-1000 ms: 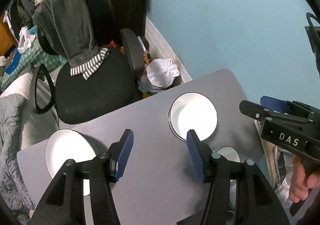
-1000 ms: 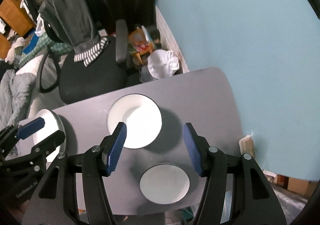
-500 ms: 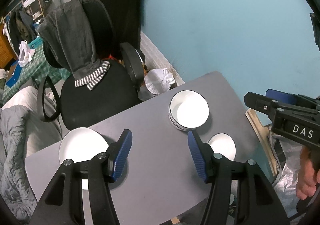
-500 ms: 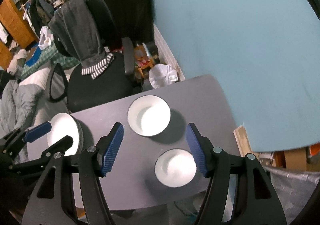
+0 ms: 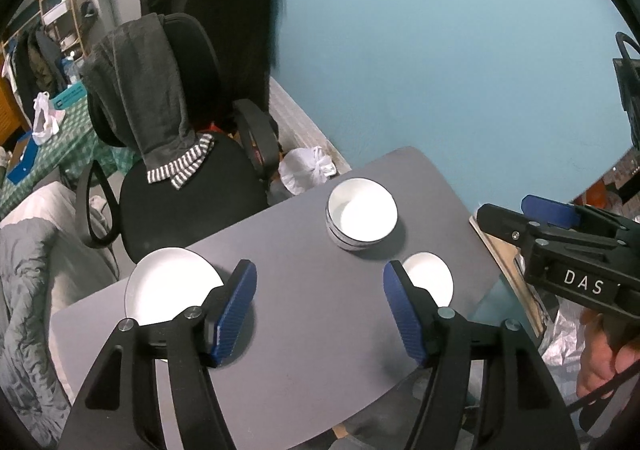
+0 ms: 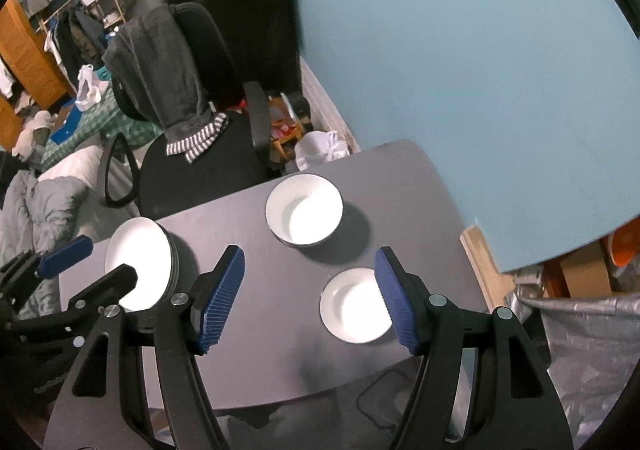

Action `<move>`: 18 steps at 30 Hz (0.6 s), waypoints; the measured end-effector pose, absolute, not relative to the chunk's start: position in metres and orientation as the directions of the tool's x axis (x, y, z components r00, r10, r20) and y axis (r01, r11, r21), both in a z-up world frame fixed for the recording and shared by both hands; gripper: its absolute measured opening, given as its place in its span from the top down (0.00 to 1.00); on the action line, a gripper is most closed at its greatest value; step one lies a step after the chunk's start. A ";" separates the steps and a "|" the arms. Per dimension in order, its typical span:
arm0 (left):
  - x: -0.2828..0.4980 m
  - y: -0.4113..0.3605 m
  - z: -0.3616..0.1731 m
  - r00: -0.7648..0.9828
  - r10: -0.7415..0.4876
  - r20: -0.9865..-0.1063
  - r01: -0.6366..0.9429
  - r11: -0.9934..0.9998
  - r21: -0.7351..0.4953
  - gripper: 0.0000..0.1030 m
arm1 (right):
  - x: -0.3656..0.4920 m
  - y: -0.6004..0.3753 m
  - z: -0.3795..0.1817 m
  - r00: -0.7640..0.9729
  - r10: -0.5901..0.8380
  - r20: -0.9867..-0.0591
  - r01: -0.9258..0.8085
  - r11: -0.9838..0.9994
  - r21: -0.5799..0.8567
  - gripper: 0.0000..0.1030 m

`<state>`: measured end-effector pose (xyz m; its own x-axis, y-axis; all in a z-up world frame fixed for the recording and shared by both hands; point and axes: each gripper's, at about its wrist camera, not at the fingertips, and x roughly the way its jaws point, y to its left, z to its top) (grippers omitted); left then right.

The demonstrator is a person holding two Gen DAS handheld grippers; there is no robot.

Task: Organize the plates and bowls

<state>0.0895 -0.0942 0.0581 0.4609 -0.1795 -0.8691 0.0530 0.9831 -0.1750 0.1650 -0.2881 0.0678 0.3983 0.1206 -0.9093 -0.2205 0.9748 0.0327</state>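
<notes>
A grey table [image 5: 304, 290] [image 6: 404, 186] carries a stack of white bowls [image 5: 362, 213] [image 6: 305, 208] at the back, a small white plate [image 5: 428, 280] [image 6: 352, 304] in front of it, and a stack of larger white plates [image 5: 170, 284] [image 6: 138, 262] at the left. My left gripper [image 5: 318, 312] hangs high over the table's middle, its jaws opening with nothing between them. My right gripper [image 6: 308, 296] is also well above the table, open and empty. Each gripper shows at the edge of the other's view, the right gripper [image 5: 532, 214] and the left gripper [image 6: 88, 262].
A black office chair [image 5: 192, 186] [image 6: 200, 154] draped with a grey garment stands behind the table. A white bag [image 5: 306, 170] lies on the floor by the blue wall [image 5: 440, 50]. Grey bedding [image 5: 28, 290] is at the left; a silver bag [image 6: 580, 334] sits right of the table.
Both grippers have risen and drawn back from the table, so the dishes look smaller and farther. The jaws of both have widened, the left more. The dishes have not moved.
</notes>
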 end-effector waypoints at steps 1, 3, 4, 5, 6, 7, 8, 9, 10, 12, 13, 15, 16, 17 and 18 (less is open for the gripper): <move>0.087 -0.096 0.059 0.460 -0.184 -0.868 0.060 0.982 -0.176 0.35 | 0.161 -0.290 0.069 0.397 0.121 -0.910 -0.213 0.976 0.037 0.35; 0.084 -0.099 0.061 0.459 -0.194 -0.867 0.076 0.981 -0.180 0.35 | 0.153 -0.294 0.071 0.398 0.124 -0.909 -0.197 0.979 0.048 0.35; 0.082 -0.100 0.061 0.457 -0.198 -0.867 0.083 0.980 -0.180 0.35 | 0.151 -0.295 0.071 0.399 0.122 -0.909 -0.190 0.981 0.048 0.35; 0.080 -0.102 0.062 0.455 -0.203 -0.867 0.092 0.979 -0.180 0.35 | 0.149 -0.297 0.072 0.401 0.119 -0.908 -0.185 0.982 0.047 0.35; 0.078 -0.103 0.062 0.455 -0.207 -0.866 0.100 0.978 -0.181 0.35 | 0.146 -0.298 0.073 0.402 0.118 -0.908 -0.180 0.983 0.048 0.35; 0.076 -0.105 0.062 0.454 -0.208 -0.866 0.105 0.978 -0.180 0.34 | 0.144 -0.301 0.073 0.403 0.117 -0.908 -0.169 0.984 0.052 0.35; 0.075 -0.107 0.062 0.453 -0.210 -0.867 0.108 0.978 -0.180 0.34 | 0.142 -0.303 0.073 0.402 0.117 -0.908 -0.158 0.986 0.057 0.35; 0.074 -0.108 0.062 0.449 -0.214 -0.867 0.113 0.977 -0.183 0.34 | 0.140 -0.304 0.074 0.402 0.116 -0.908 -0.150 0.987 0.060 0.35; 0.074 -0.111 0.062 0.445 -0.220 -0.868 0.119 0.975 -0.186 0.34 | 0.137 -0.307 0.074 0.402 0.114 -0.909 -0.141 0.988 0.062 0.35; 0.073 -0.114 0.062 0.443 -0.228 -0.867 0.129 0.973 -0.190 0.34 | 0.133 -0.311 0.072 0.400 0.107 -0.910 -0.128 0.990 0.060 0.35; 0.072 -0.116 0.062 0.442 -0.233 -0.866 0.136 0.972 -0.192 0.34 | 0.131 -0.313 0.072 0.399 0.102 -0.911 -0.120 0.991 0.059 0.35; 0.073 -0.121 0.061 0.439 -0.238 -0.866 0.148 0.970 -0.192 0.34 | 0.128 -0.317 0.071 0.395 0.098 -0.913 -0.106 0.993 0.061 0.35; 0.072 -0.123 0.061 0.437 -0.241 -0.866 0.156 0.969 -0.191 0.34 | 0.127 -0.320 0.071 0.393 0.097 -0.914 -0.098 0.993 0.063 0.35; 0.073 -0.125 0.061 0.435 -0.244 -0.867 0.163 0.968 -0.191 0.34 | 0.126 -0.322 0.070 0.392 0.095 -0.915 -0.091 0.994 0.065 0.35; 0.073 -0.127 0.060 0.432 -0.245 -0.868 0.168 0.968 -0.189 0.34 | 0.125 -0.325 0.070 0.390 0.091 -0.916 -0.081 0.995 0.064 0.35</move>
<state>0.0734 -0.1273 0.0604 0.4325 -0.2445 -0.8678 0.1680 0.9675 -0.1888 0.1254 -0.3247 0.0699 0.3897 0.0906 -0.9165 -0.0806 0.9947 0.0641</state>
